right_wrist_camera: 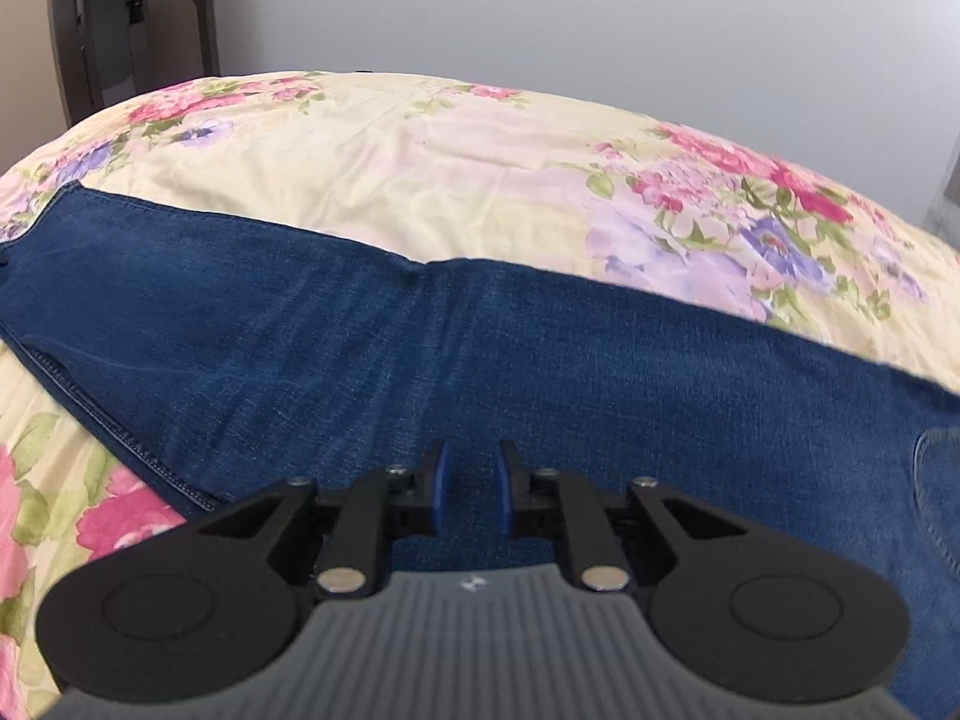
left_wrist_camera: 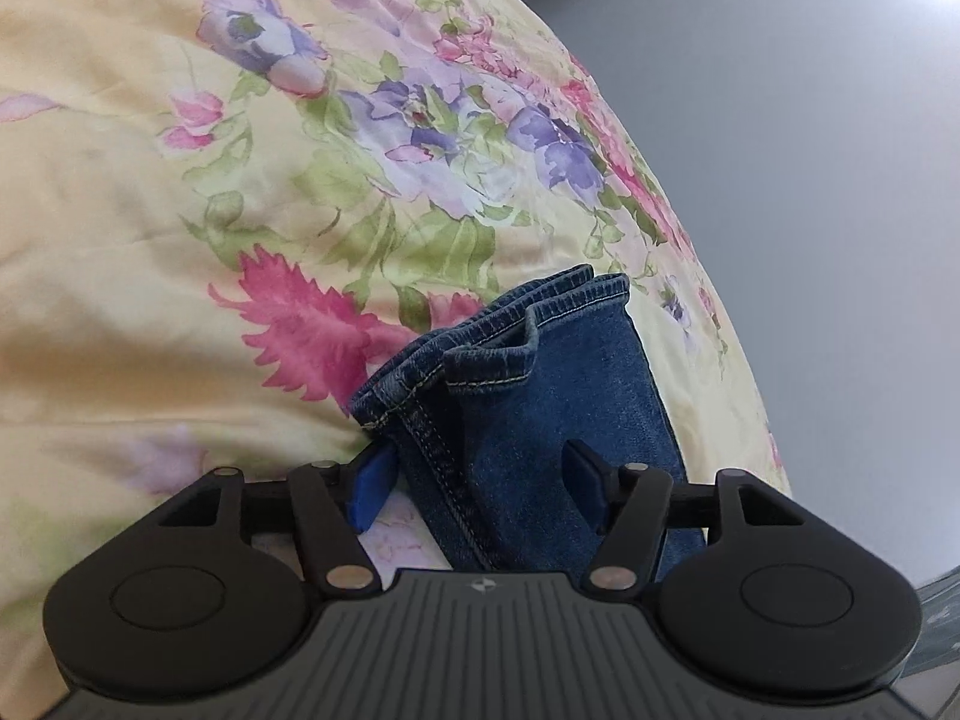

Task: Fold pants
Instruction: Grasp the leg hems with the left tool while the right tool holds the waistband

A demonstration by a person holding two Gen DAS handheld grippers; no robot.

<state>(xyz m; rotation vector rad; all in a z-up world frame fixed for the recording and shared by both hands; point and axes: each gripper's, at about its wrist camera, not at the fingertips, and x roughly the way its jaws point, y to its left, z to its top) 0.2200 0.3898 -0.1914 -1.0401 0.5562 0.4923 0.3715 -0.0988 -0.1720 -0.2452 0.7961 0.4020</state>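
Blue denim pants (right_wrist_camera: 420, 336) lie flat across a yellow floral bedsheet (right_wrist_camera: 420, 168). In the left wrist view the stacked leg hems (left_wrist_camera: 528, 348) lie between my left gripper's (left_wrist_camera: 480, 474) wide-open blue-padded fingers (left_wrist_camera: 375, 489), which straddle the leg ends without pinching them. In the right wrist view my right gripper (right_wrist_camera: 472, 480) hovers over the middle of the pants with its fingers a narrow gap apart, holding nothing. A back pocket (right_wrist_camera: 942, 480) shows at the right edge.
The bed's edge curves along the right in the left wrist view, with grey floor (left_wrist_camera: 810, 180) beyond. A grey wall (right_wrist_camera: 570, 18) and a dark door frame (right_wrist_camera: 120, 12) stand behind the bed.
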